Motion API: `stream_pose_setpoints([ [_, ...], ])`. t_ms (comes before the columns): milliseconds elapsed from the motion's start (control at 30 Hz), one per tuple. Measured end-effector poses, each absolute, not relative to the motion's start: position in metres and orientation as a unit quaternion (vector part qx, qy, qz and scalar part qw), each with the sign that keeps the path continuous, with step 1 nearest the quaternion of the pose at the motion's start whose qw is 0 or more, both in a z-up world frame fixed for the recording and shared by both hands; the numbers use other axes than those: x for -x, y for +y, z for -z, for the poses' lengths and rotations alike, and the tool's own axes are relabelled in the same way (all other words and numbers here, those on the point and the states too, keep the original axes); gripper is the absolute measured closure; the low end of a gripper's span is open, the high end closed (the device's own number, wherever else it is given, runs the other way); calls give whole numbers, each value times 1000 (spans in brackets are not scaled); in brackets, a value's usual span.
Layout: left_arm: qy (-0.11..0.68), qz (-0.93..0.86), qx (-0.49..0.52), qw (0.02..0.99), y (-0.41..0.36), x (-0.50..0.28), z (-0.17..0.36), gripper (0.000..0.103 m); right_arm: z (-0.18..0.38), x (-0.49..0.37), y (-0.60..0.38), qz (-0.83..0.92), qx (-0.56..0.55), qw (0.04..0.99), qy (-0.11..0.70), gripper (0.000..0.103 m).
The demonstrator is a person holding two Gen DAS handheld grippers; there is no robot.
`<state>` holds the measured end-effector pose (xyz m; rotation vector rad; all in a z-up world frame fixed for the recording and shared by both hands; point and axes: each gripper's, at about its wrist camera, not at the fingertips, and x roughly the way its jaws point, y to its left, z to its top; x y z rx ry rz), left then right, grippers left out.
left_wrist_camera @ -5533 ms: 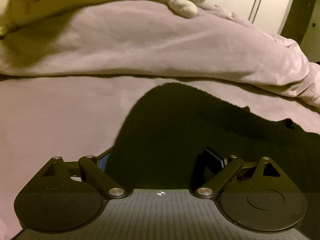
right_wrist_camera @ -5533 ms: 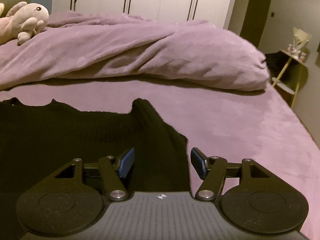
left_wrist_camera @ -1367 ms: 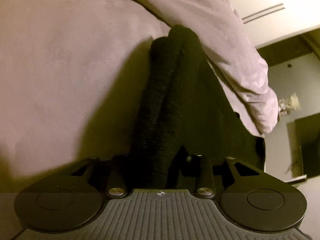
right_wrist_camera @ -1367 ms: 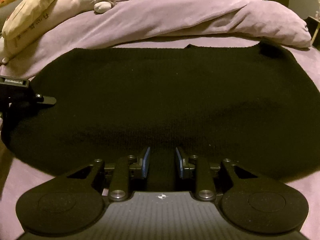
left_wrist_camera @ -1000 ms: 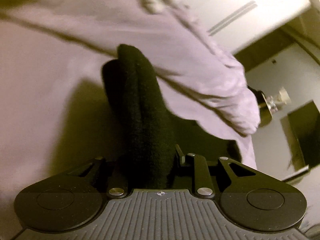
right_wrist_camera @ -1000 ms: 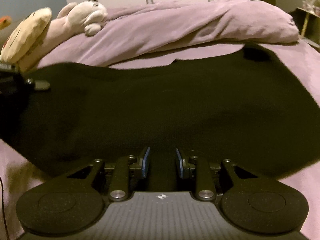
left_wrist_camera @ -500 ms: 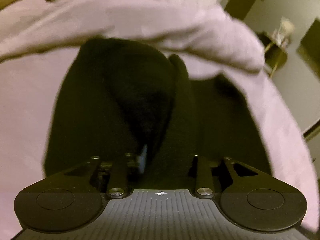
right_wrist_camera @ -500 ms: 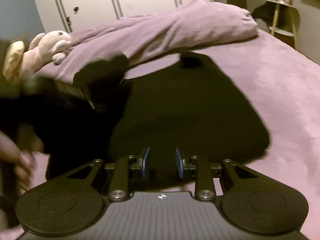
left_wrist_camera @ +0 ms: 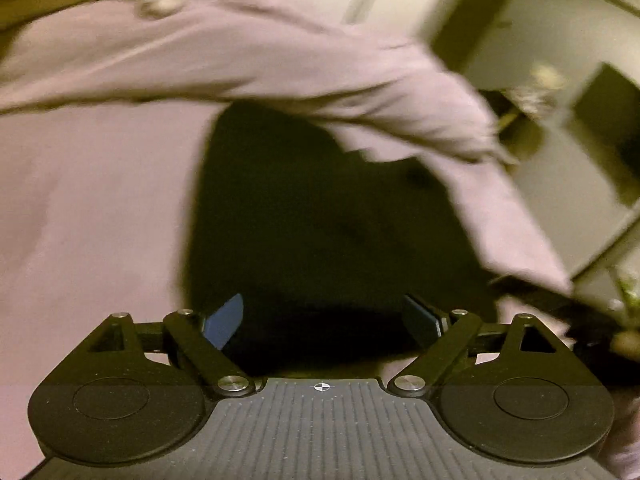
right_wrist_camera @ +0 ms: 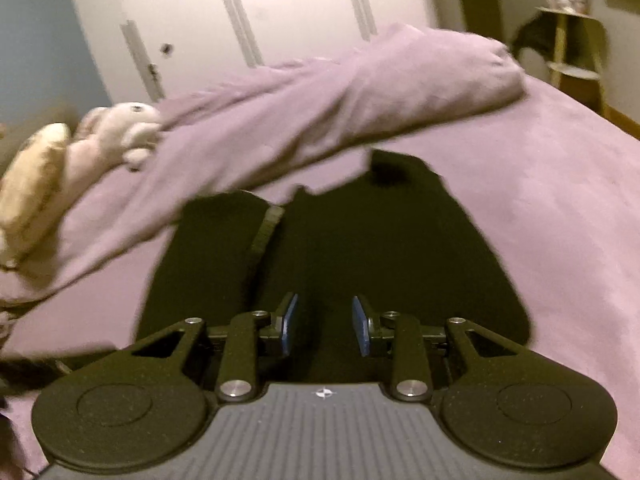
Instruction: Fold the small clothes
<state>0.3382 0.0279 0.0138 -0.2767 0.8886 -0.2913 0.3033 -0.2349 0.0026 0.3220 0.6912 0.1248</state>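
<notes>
A black knit garment (left_wrist_camera: 320,216) lies folded over on the purple bed sheet (left_wrist_camera: 88,216). In the right wrist view the garment (right_wrist_camera: 360,248) shows a folded-over left half with a ribbed edge running down its middle. My left gripper (left_wrist_camera: 322,318) is open just above the garment's near edge, holding nothing. My right gripper (right_wrist_camera: 324,330) has its blue pads a small gap apart over the garment's near edge; black fabric fills the gap, and I cannot tell whether it is pinched.
A bunched purple duvet (right_wrist_camera: 340,96) lies across the bed behind the garment. A plush toy (right_wrist_camera: 120,128) and a pale cushion (right_wrist_camera: 32,168) sit at the back left. White wardrobe doors (right_wrist_camera: 260,12) stand behind. A small side table (right_wrist_camera: 576,48) stands right of the bed.
My left gripper carried the garment's left side over to the right, then opened and let it go. The garment now lies narrower, folded. My right gripper's pads kept the same narrow gap.
</notes>
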Motion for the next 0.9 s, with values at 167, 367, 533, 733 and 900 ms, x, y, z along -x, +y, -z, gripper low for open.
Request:
stream_pose_setpoints([
  [167,459,108,84,878,43,-351,21,15,15,-333,-208,-156,-178,888,395,41],
  [367,473,139,84,866,44,-362,39,14,57,-372,-207,-207,-252,811,486,44],
  [533,473,140,99,864,44,-363,38,15,42,-359,-192,-192,-153,858,451,81],
  [733,453,130,90,877,42,-366,29,14,56,-341,-202,-130,-75,872,465,80],
  [900,490,121,115,855,39,-385,53,17,55,-334,-223,-146,-137,867,457,69],
])
